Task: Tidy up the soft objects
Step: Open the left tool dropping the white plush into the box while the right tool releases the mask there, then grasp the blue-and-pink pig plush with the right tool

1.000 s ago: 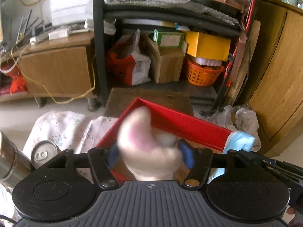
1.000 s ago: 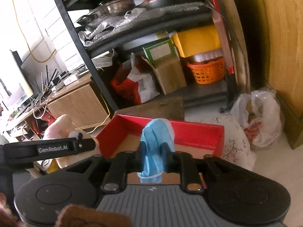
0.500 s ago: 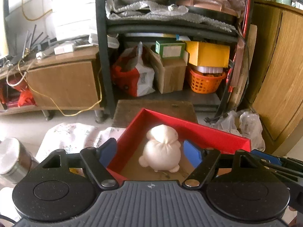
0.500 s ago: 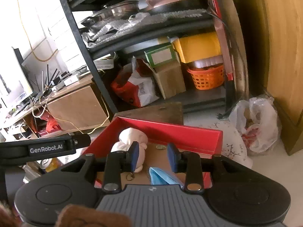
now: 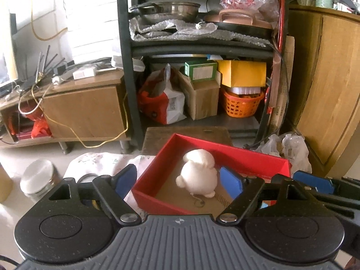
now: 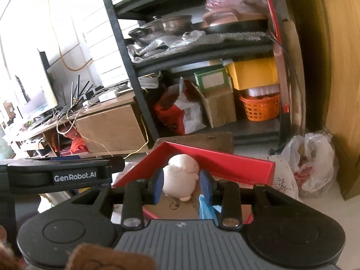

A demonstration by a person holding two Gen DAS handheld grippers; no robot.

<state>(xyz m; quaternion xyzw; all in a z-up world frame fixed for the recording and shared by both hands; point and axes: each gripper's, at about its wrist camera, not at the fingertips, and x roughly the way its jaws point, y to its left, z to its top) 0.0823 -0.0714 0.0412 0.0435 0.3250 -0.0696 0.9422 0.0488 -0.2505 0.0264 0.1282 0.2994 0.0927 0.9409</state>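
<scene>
left tongs (image 5: 178,178): lower middle of the left view, blue pads spread wide with nothing between them; one pad sits over the floral cloth, the other over the box's inside
right tongs (image 6: 181,185): lower middle of the right view, pads parted and gripping nothing; the plush shows in the gap behind them, apart from both pads
plush (image 5: 199,175): white soft toy lying on the brown floor of the box, near its far left corner, centre of the left view; a thin string trails from its near end
blue cloth (image 6: 207,209): crumpled in the box just right of the plush, low in the right view, partly hidden by the right pad's arm
box (image 5: 252,157): shallow red tray with a cardboard-brown bottom, open top, centre of both views; its near wall runs just above the left tongs' body
floral cloth (image 5: 101,160): white, under the box, showing at its left side in the left view
tin (image 5: 39,180): silver lid, left edge of the left view, beside the cloth
shelf (image 5: 200,49): black rack in the upper middle, holding pans, boxes, a red-and-white bag and an orange basket (image 5: 241,104)
cabinet (image 5: 330,90): wooden, right edge of the left view
plastic bag (image 6: 312,164): on the floor at the right of the right view, near the cabinet
</scene>
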